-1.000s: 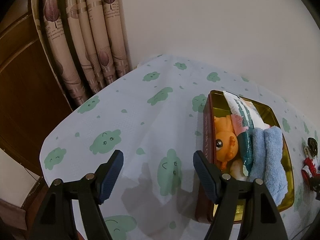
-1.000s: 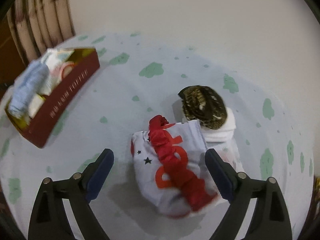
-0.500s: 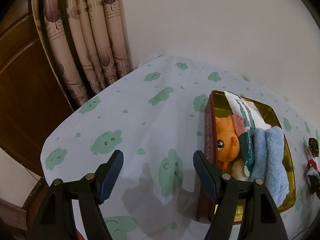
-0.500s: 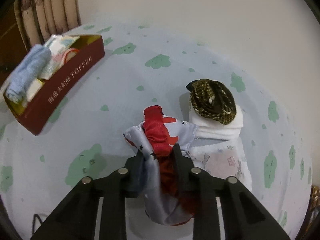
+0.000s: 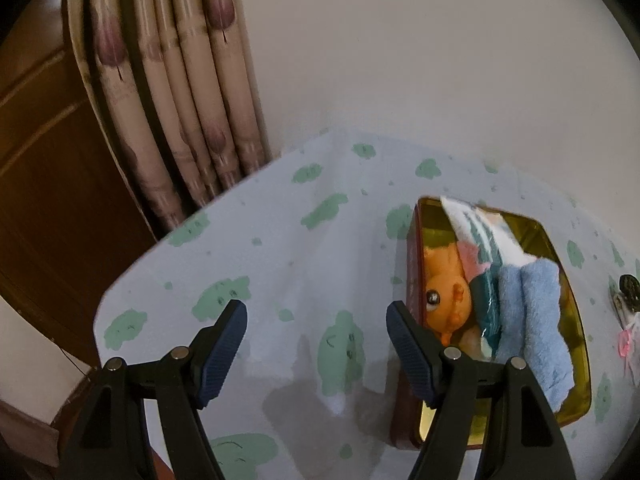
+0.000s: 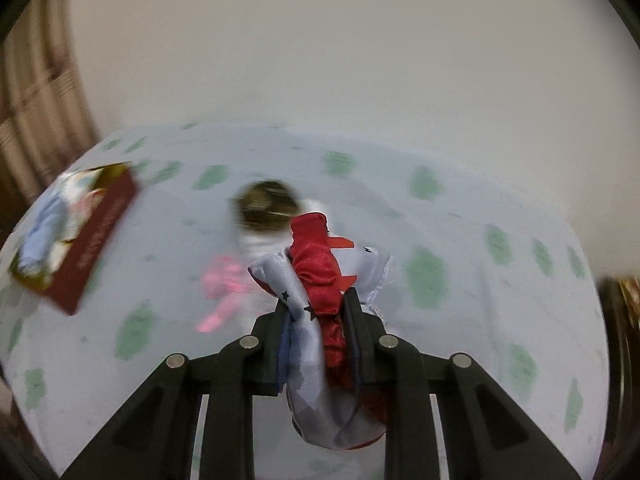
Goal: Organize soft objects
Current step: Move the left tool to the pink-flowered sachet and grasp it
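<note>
The right hand-held gripper (image 6: 316, 320) points down at a slant over the table (image 6: 460, 320), its jaws clamped on a bunched cloth pouch (image 6: 316, 276) of pale grey fabric with small stars and a red satin band; the bundle sticks out ahead of the fingertips and hangs below them, clear of the tablecloth. The view around it is smeared with motion. Beyond the pouch, blurred, a dark round patterned thing (image 6: 266, 202) sits on something white, with a pink shape (image 6: 224, 292) near it on the cloth. Far to the left stands the red tin (image 6: 100, 240), well apart from the held pouch. The left hand-held gripper (image 5: 316, 332) also tilts downward, jaws wide apart with nothing between them, above the green-blotched tablecloth (image 5: 280, 240). Its right finger lies just beside the tin's near left corner; inside the tin lie an orange plush toy (image 5: 444, 296), a folded blue towel (image 5: 528, 316) and a teal-and-white packet (image 5: 484, 232). Curtains (image 5: 180, 92) hang behind the table's far left edge
</note>
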A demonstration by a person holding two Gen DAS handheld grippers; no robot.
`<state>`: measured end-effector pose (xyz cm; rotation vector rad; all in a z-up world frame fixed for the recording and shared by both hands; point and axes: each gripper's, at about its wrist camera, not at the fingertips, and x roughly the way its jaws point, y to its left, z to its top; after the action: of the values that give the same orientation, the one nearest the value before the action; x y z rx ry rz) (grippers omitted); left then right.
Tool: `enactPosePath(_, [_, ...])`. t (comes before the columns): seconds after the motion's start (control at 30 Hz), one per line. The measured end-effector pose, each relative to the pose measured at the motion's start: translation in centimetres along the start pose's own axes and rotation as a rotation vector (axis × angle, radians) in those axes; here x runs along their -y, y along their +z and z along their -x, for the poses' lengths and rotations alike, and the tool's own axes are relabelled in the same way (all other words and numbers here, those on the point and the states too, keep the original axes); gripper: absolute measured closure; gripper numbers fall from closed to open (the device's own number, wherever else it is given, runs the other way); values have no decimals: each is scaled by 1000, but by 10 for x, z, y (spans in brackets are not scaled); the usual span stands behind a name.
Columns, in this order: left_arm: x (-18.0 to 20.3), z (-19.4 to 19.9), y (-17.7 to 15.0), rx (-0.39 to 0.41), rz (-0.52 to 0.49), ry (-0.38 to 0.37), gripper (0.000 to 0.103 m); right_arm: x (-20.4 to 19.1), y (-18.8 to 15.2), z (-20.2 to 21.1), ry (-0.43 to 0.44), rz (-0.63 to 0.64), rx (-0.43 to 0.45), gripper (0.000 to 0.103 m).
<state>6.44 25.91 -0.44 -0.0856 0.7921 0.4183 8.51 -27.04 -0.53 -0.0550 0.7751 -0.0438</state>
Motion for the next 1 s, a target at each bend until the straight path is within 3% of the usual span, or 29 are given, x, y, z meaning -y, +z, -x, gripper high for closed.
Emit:
enactPosePath(0.07, [4,8,0,30,-3,2,29,19,-9,-5,-65,-29,-14,81])
enactPosePath(0.23, [31,31,3,52,-64,-64,29,52,-26,-16,-132,-95,-42,81])
enactPosePath(0.33, [65,46,3,46,-163,-165,29,69,-36,-20,-154,-134,-47,80])
enactPosePath(0.6, [190,64,-14,-108,-427,-640,25,82,-50,-30,-139,-175,-35,73])
enactPosePath(0.67, [225,65,-19,-147,-489,-716,25,80,-52,-32,-143,-164,-27,70])
enactPosePath(0.83, [304,67,-33,-239,-628,-852,24,83,-54,-37,-131,-171,-19,66])
enactPosePath(1.0, [375,60,-55,-299,-765,-878,24,88,-56,-37,-136,-200,-21,67])
